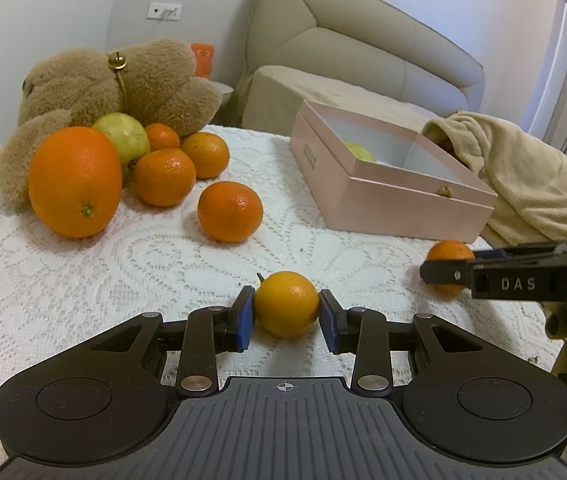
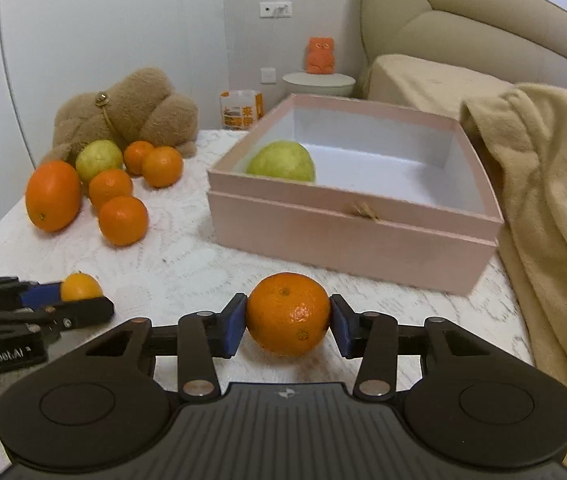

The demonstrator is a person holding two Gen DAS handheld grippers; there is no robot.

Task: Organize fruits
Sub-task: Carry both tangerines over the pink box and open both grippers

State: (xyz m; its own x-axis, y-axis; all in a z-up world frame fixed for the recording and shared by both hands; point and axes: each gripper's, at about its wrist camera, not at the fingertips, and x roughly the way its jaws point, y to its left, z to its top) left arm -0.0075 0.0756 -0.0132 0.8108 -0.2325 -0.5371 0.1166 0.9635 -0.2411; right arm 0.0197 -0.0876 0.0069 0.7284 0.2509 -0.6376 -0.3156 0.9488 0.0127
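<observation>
Two grippers, two fruits: my left gripper has its blue pads pressed to either side of a small yellow-orange citrus that sits on the lace tablecloth, and my right gripper is clamped the same way on a mandarin low over the cloth.

Ahead and to the left of my left gripper, a large orange stands at the front of a heap of fruit: a green-yellow guava behind it, three mandarins beside it, all bunched against a brown teddy bear lying on its side. One loose mandarin rests apart from the heap, straight ahead of my left pads.

Farther right, beyond both grippers, an open pink box sits on the cloth with a second guava inside, against its near-left wall. The box stands directly in front of my right gripper, just past the fruit I hold.

Right of the box, a tan blanket drapes over the table's edge. Behind it all, a beige upholstered headboard rises, and a small orange owl figure stands on a round side table by the wall.
</observation>
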